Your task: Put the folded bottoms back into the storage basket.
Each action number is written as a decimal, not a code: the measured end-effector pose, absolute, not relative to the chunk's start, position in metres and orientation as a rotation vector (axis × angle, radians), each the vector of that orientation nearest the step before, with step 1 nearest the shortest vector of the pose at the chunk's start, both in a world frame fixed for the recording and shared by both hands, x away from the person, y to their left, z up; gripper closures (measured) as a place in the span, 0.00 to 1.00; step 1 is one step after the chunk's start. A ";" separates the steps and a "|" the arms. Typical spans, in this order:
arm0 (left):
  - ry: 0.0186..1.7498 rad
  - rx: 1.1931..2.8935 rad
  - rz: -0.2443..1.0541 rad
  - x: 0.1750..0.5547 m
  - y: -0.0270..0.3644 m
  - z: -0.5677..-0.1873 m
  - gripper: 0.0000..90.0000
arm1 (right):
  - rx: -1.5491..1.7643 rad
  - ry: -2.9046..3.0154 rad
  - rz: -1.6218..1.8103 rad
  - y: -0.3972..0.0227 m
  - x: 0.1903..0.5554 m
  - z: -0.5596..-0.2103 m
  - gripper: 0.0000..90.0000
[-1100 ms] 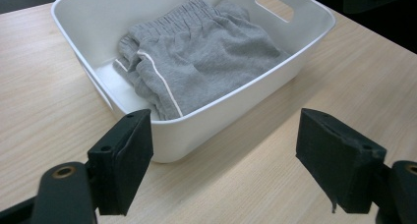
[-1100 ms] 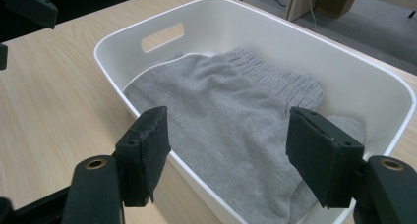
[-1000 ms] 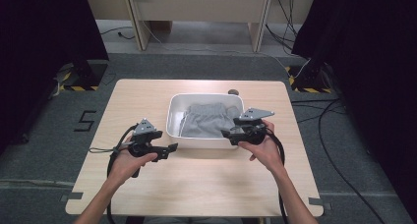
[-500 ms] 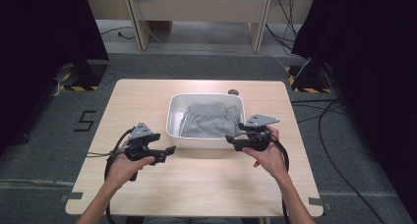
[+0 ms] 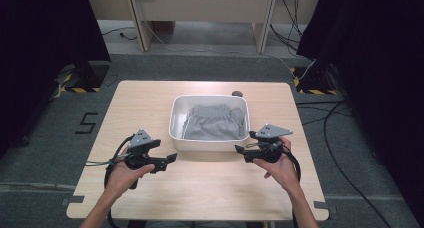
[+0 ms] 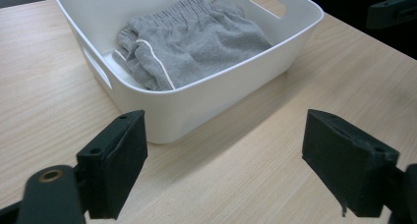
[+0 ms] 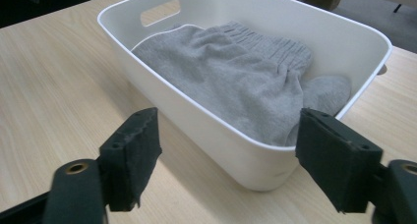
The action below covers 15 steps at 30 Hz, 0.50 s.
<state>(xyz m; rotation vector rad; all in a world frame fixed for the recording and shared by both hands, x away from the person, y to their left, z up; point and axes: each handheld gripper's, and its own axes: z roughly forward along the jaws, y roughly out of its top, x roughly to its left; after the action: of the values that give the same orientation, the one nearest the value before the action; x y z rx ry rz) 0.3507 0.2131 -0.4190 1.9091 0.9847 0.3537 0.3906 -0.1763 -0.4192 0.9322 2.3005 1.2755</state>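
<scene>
A white plastic tub (image 5: pixel 175 119) stands mid-table on the wooden table (image 5: pixel 140 105), with a folded grey garment (image 5: pixel 212 123) inside. My left gripper (image 5: pixel 170 161) hovers in front of the tub's near left corner and points right. Its jaws have just been opening and stand open with nothing between them. In the left gripper view the gripper (image 6: pixel 226 172) faces the tub's wall (image 6: pixel 211 103) and the garment (image 6: pixel 196 47). My right gripper (image 5: pixel 241 150) sits off the near right corner, pointing left. Its jaws have also just been opening and are empty. In the right gripper view it (image 7: pixel 228 162) faces the tub (image 7: pixel 364 35) and garment (image 7: pixel 236 71).
A small dark round thing (image 5: pixel 236 93) lies on the table behind the tub. Bare tabletop lies in front of the tub between my hands. Cables (image 5: pixel 345 118) trail on the floor at the right. The right gripper (image 6: pixel 393 10) shows at the top right of the left gripper view.
The right gripper has drawn back from the tub's near right rim toward the person. The left gripper has slipped slightly back as well. Both pairs of jaws stand wider.
</scene>
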 end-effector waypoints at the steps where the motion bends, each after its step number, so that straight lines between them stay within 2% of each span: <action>1: 0.983 1.911 0.354 0.349 0.213 -0.419 0.18 | 0.938 2.296 1.280 -0.177 0.389 -0.420 0.24; 3: 0.984 1.910 0.357 0.347 0.214 -0.421 0.16 | 0.961 2.272 1.293 -0.178 0.383 -0.422 0.19; 15: 0.980 1.908 0.386 0.339 0.220 -0.432 0.16 | 0.955 2.244 1.311 -0.181 0.367 -0.429 0.18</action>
<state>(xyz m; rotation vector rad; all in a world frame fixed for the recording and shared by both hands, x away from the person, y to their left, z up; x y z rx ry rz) 0.3388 0.2202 -0.4323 1.9079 0.9804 0.3859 0.3669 -0.1811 -0.4292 0.9553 2.2437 1.3113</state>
